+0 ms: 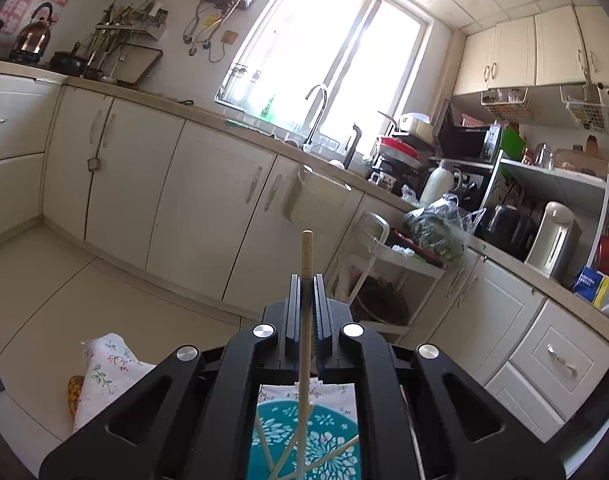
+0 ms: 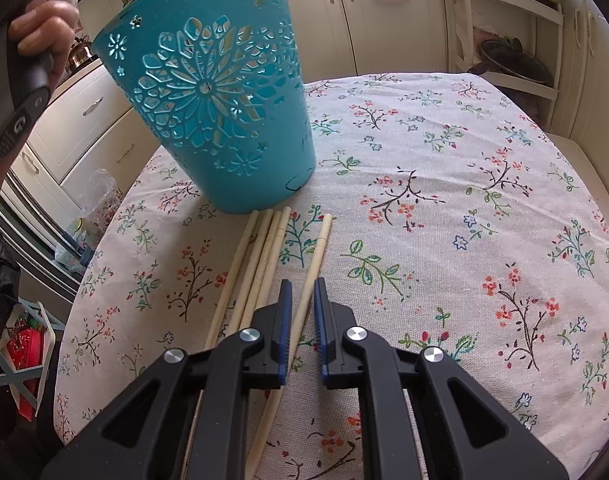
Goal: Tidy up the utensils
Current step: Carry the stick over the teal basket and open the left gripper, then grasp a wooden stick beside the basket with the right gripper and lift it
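Chopsticks [image 2: 260, 264] are lying bunched on the floral tablecloth [image 2: 444, 200], just beside the base of the teal basket [image 2: 208, 96]. One separate chopstick [image 2: 310, 276] is being straddled by the narrowly parted right gripper [image 2: 303, 292]. Another chopstick [image 1: 306, 256] is being clamped upright by the left gripper [image 1: 306, 280] above the basket [image 1: 328, 444], where more sticks are lying.

Matt plastic basket [image 2: 208, 96], wood chopsticks [image 2: 264, 256]

Cream cabinets [image 1: 208, 184], bright window [image 1: 328, 48], tiled floor [image 1: 36, 280].
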Motion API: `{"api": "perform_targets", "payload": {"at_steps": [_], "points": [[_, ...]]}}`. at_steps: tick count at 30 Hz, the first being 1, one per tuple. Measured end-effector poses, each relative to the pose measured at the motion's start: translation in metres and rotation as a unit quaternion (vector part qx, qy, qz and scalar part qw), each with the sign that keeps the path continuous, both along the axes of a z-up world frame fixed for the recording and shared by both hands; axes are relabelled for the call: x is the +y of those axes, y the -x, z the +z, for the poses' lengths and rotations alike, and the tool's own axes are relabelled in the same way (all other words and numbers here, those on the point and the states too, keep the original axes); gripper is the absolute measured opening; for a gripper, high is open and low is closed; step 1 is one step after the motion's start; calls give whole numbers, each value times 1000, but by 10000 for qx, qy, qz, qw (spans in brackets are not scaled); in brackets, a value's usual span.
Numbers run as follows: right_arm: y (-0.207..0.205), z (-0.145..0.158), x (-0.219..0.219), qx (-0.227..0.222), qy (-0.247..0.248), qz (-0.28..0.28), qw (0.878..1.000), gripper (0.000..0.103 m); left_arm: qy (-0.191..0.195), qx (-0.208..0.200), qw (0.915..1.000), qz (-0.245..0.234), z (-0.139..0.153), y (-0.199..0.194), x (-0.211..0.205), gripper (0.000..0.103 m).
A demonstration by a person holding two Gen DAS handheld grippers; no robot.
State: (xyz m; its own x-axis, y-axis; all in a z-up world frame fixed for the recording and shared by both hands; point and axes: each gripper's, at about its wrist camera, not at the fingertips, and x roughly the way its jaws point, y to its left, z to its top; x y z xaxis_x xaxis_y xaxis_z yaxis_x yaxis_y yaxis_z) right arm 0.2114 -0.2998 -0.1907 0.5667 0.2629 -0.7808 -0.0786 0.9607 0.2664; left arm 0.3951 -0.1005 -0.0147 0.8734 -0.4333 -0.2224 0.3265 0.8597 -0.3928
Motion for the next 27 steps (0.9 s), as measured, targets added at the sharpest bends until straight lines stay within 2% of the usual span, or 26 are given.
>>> {"api": "perform_targets", "payload": {"at_steps": [8, 11, 13, 15, 17, 19, 23, 27], "points": [[0, 0, 0, -2, 7, -5, 10000, 12, -662, 301, 9972, -177, -19, 7, -11, 5], [0, 0, 1, -3, 10, -8, 10000, 12, -803, 455, 9955, -220, -22, 10, -10, 7], [0, 0, 1, -2, 5, -7, 10000, 12, -796, 475, 9955, -170, -22, 17, -3, 12], [0, 0, 1, -3, -2, -6, 10000, 12, -776, 441, 9960, -39, -19, 29, 7, 34], [1, 1, 2, -14, -6, 28, 10000, 17, -783, 409, 9959, 193, -20, 45, 22, 50], [1, 1, 5, -32, 46, 75, 10000, 19, -818, 427, 9952, 317, -24, 57, 34, 56], [0, 2, 11, -48, 194, 90, 9998, 20, -1002, 747, 9911, 457, -55, 83, 55, 70], [0, 2, 11, -27, 159, 3, 9999, 20, -1141, 1344, 9835, 416, -104, 95, 63, 72]]}}
